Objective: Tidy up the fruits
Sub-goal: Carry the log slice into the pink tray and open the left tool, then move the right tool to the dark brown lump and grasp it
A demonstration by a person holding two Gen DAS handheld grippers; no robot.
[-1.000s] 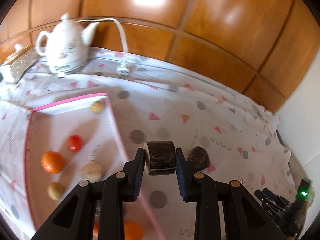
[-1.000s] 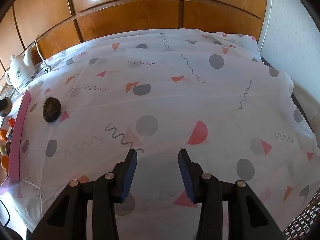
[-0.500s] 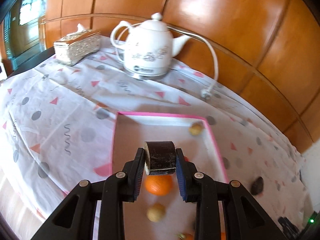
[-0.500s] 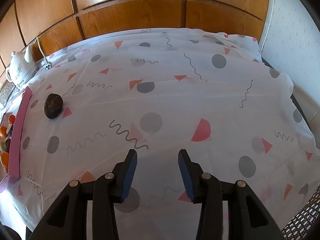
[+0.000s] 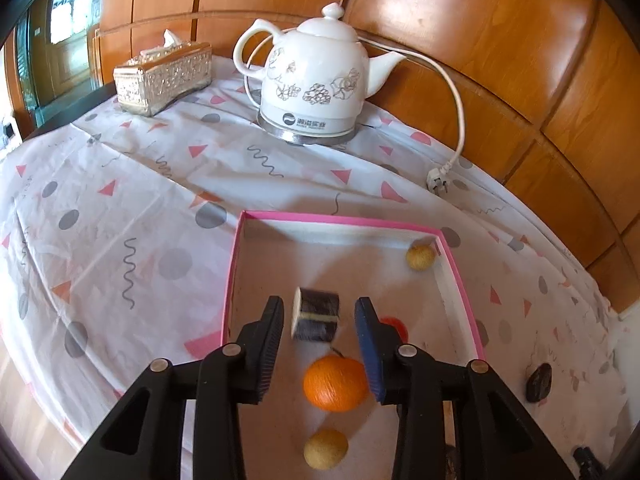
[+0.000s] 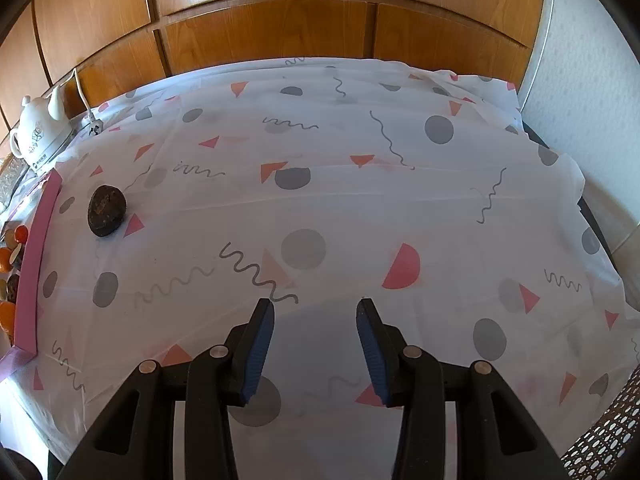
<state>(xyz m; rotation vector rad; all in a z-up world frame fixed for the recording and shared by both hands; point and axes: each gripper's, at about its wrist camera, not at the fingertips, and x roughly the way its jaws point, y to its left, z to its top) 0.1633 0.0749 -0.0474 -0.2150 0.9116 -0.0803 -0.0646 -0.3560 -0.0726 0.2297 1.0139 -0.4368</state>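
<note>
I'm mid-release: my left gripper (image 5: 319, 326) is opening over the pink-rimmed tray (image 5: 460, 280), the dark cylindrical piece (image 5: 315, 314) loose between its pads, so next my empty, part-open right gripper (image 6: 316, 336) should fetch the dark lump (image 6: 106, 210) on the tabletop.

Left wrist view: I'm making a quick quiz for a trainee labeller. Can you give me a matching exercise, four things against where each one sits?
Things:
1. dark cylinder
2. white kettle
3. dark lumpy fruit
4. tissue box

Places:
A. on the cloth, outside the pink-rimmed tray's right wall
B. at the far left of the table, beside the kettle
C. between the left gripper's opening fingers, touching neither, above the tray
D. on its base by the wooden wall, cord trailing right

Pairs: 1-C, 2-D, 3-A, 4-B
</note>
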